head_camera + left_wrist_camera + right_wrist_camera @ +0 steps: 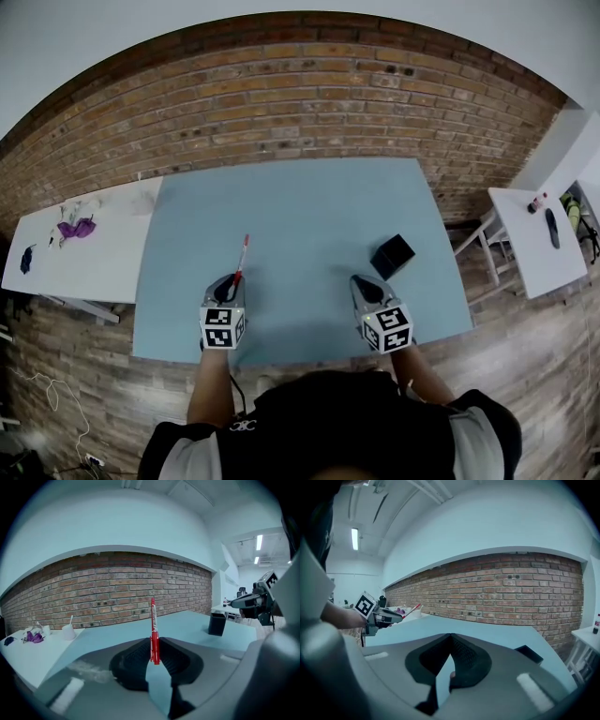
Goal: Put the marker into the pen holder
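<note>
You hold the slim red marker with white lettering (153,630) pinched by one end between the black ribbed fingers (137,657) of the left gripper (234,279). Most of its shaft juts out past the fingertips, over the pale blue counter (300,197). The small black square pen holder (393,255) stands on the counter well to the right, just ahead of the right gripper (362,279), whose fingers are closed on nothing. The hazard lies in that short grip. With so little of the marker clamped, a quick swing across could let it pivot or slide out and drop to the counter. The holder looks light and its mouth narrow, and nothing steadies it. A marker arriving at a slant may catch the rim and tip or shove the box instead of dropping inside. The right gripper sits close by and could be struck on the crossing, or could nudge the box itself. The likely safeguard is to turn the marker end-down first and release it only once its end is inside.
</note>
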`<act>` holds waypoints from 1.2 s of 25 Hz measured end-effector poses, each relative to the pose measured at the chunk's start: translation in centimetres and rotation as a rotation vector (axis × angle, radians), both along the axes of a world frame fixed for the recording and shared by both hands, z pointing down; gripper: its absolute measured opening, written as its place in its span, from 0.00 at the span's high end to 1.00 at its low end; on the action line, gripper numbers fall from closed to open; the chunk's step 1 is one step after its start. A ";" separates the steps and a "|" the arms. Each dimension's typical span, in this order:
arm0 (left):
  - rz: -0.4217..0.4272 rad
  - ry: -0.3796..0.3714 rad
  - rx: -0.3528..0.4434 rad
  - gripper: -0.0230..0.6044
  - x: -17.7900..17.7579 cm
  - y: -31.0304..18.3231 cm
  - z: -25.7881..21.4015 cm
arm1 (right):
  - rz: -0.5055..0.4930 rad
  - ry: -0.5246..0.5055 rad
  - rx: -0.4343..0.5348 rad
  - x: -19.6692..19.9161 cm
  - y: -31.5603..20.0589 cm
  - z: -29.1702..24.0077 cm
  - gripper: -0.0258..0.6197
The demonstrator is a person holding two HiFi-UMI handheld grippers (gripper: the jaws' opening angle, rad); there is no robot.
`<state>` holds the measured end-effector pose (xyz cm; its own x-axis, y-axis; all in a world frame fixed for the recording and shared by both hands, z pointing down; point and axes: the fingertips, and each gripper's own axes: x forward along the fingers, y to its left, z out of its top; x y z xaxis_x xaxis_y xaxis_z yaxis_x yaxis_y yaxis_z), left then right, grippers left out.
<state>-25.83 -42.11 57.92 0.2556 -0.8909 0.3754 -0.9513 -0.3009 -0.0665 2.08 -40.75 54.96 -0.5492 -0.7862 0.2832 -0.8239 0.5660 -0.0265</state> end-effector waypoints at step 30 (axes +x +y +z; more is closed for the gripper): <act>-0.037 -0.269 -0.070 0.85 26.1 0.9 -2.9 | 0.052 -0.110 -0.099 31.8 -0.6 1.1 0.95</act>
<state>0.32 -41.17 54.98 0.1059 -0.8674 0.4863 -0.9126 -0.2790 -0.2989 33.85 -41.35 56.04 -0.5407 -0.7853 0.3015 -0.8410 0.5131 -0.1719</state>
